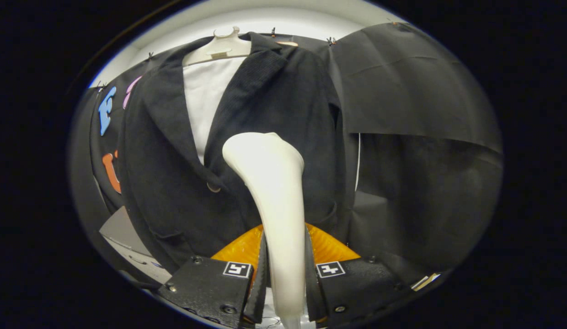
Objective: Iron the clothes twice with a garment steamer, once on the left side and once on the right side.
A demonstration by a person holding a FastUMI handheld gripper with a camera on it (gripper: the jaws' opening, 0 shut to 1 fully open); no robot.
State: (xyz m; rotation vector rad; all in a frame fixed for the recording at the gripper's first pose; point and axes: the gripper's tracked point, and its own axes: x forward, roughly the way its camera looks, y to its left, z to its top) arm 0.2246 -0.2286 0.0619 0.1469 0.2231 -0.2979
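A dark jacket (pixel 265 137) is hanging on the far side over a white shirt (pixel 208 96) on a pale hanger (pixel 221 48). You are holding the steamer (pixel 276 201) clamped in your gripper (pixel 286 269), its head lying against the jacket's right front panel.

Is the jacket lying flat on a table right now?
No, the dark jacket hangs on a hanger, while the tool grips the steamer before it.

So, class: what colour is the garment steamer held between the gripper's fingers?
Cream white, seen best in the gripper view: the garment steamer rises in front of the dark jacket, gripper shut on it.
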